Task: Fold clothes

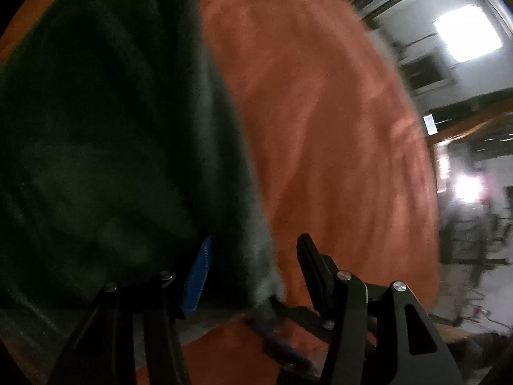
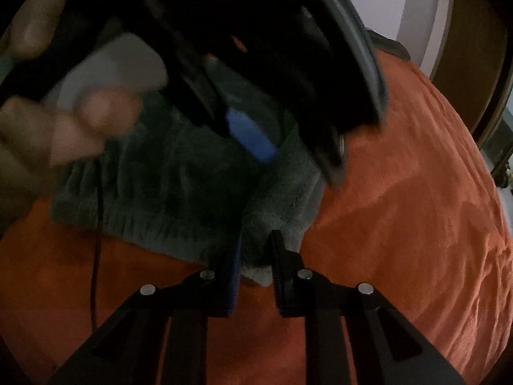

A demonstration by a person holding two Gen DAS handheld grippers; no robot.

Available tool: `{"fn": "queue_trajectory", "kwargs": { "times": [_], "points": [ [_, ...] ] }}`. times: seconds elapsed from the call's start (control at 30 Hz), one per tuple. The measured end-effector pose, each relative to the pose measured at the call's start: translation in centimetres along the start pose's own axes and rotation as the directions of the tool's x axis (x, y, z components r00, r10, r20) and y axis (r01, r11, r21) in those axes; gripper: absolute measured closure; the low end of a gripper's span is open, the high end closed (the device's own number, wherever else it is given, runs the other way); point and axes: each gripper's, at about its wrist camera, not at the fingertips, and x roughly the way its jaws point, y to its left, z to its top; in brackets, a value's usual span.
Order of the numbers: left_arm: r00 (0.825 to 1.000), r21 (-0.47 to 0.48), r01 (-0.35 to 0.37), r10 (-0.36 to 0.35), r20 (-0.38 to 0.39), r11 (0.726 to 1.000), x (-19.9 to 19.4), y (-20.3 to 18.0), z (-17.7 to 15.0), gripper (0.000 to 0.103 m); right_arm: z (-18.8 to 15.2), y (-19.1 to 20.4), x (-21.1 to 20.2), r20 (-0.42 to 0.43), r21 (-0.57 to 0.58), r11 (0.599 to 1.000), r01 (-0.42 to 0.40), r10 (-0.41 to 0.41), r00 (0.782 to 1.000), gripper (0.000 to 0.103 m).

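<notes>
My right tongs (image 2: 255, 256) point steeply down at the orange bedcover (image 2: 400, 224), and a corner of the grey garment (image 2: 179, 199) sits between their two fingers. The gap is narrow, and the cloth fills it, though I cannot tell for sure that the pads press it. The rest of the garment spreads away ahead of these tongs, lying flat on the cover with a ribbed hem along its near-left edge.

My left tongs (image 1: 253, 263) stand about half apart, the garment's edge (image 1: 128, 128) hanging loosely between the fingers and draping off to their left; the blue pad (image 1: 198, 276) shows against the cloth, the black finger on the other side stands clear of it.

No container shows here. Seen from the right wrist, the left tool (image 2: 288, 80) looms just ahead over the garment, with my left hand (image 2: 48, 128) blurred at its side. A thin red cord (image 2: 95, 272) runs down across the cover to the left of my right tongs.
</notes>
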Motion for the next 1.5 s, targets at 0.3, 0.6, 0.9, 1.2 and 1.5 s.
{"fn": "queue_trajectory", "kwargs": {
  "times": [0.3,0.6,0.9,1.2,1.5],
  "points": [
    [0.999,-0.044,0.045,-0.045,-0.013,0.998,1.0,0.5,-2.1,0.094,0.1,-0.2,-0.1,0.02,0.0,1.0,-0.012,0.012,1.0,0.089],
    [0.937,-0.161,0.31,-0.273,0.218,0.937,-5.1,7.0,-6.8,0.095,-0.2,-5.4,-4.0,0.188,0.115,0.978,-0.176,0.152,0.97,0.073],
    [0.882,-0.225,0.42,-0.337,0.33,0.879,-7.3,13.1,-10.3,0.095,9.2,-14.9,4.2,0.082,0.472,0.821,-0.319,0.32,0.944,0.06],
    [0.88,-0.206,0.419,-0.339,0.334,0.884,-6.8,12.5,-11.4,0.095,26.7,-19.0,17.6,-0.018,0.646,0.69,-0.327,0.442,0.897,0.031],
    [0.861,-0.194,0.429,-0.335,0.382,0.882,-8.9,14.2,-12.7,0.095,34.1,-18.7,23.6,-0.155,0.684,0.718,-0.13,0.317,0.936,0.099]
  ]
}}
